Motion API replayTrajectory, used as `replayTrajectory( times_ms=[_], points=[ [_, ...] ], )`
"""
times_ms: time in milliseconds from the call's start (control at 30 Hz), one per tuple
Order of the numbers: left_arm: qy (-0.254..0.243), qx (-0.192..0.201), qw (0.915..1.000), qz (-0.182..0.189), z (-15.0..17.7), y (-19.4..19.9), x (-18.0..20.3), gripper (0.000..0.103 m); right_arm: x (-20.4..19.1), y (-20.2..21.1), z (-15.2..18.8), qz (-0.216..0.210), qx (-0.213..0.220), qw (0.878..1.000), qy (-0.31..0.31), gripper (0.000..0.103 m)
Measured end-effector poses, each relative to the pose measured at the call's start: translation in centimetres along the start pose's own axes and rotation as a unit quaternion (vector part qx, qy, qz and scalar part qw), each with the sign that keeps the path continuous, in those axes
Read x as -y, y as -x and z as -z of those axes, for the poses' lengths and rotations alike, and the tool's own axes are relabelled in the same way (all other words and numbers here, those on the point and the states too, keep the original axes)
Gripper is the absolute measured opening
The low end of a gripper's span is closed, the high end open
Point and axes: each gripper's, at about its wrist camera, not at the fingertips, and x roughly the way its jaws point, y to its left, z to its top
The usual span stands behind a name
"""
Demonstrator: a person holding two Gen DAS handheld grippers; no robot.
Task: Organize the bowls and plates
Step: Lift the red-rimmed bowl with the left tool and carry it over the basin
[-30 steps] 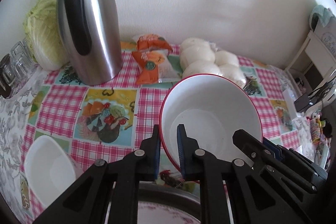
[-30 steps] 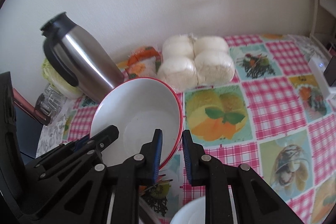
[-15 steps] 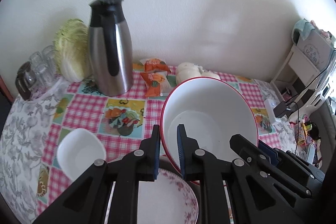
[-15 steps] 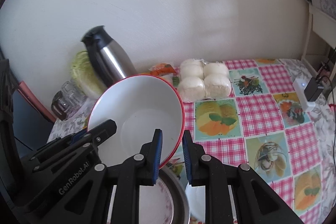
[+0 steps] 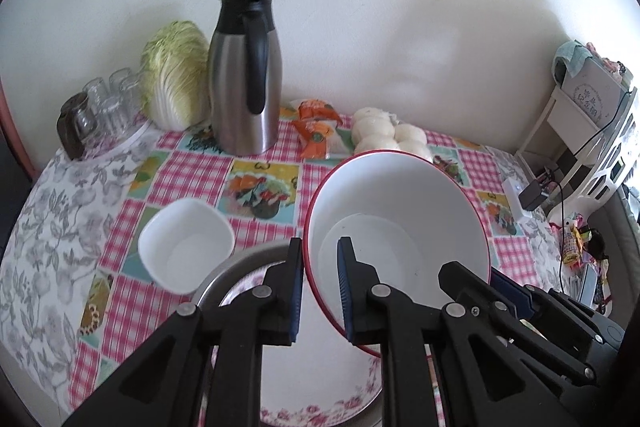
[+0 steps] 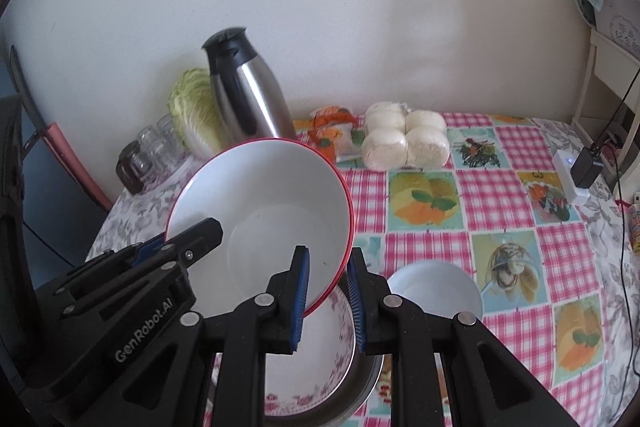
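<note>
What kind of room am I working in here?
Likely a home kitchen or dining corner: a checked oilcloth table against a wall, with a steel thermos jug, a napa cabbage and bagged steamed buns.

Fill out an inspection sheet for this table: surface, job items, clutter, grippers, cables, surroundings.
Surface: checked tablecloth with food pictures.
Job's things: red-rimmed bowl held tilted above a floral plate in a metal pan; square white bowl and small round bowl on the cloth.
Clutter: steel thermos, cabbage, glass jars, buns, snack packets.
Grippers: left gripper and right gripper each clamp the bowl's rim.
Cables: black cable and adapter, far right.
Surroundings: white wall, white shelf.
</note>
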Motion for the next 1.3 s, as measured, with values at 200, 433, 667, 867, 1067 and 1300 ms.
replayTrajectory(
  times_ms=[200, 433, 667, 867, 1067, 1300],
  points=[
    [0.012, -0.015, 0.9998, -0.004, 1.6, -0.2, -1.3, 0.015, -0.9, -0.5, 1.4, -0.002, -0.017, 1.000, 0.013, 0.021],
    [0.027, -0.046, 0.9985, -0.010, 3.6, -1.0, -2.7, 0.016, -1.7, -1.4, 3.0, -0.010, -0.042, 0.999, 0.021, 0.021],
    [0.036, -0.060, 0.9974, -0.020, 4.7, -1.2, -3.6, 0.018, -2.7, -2.0, 4.0, -0.011, -0.059, 0.998, 0.034, 0.021],
    [0.046, -0.078, 0.9956, -0.024, 5.0, -2.2, -4.4, 0.018, -3.1, -3.0, 4.5, -0.015, -0.075, 0.996, 0.040, 0.021],
    [0.048, -0.096, 0.9938, -0.027, 5.3, -3.3, -4.7, 0.018, -3.1, -4.2, 4.9, -0.011, -0.091, 0.995, 0.040, 0.021],
    [0.046, -0.112, 0.9922, -0.028, 5.6, -4.8, -4.5, 0.018, -2.4, -5.3, 5.2, -0.007, -0.103, 0.994, 0.031, 0.021]
  ],
)
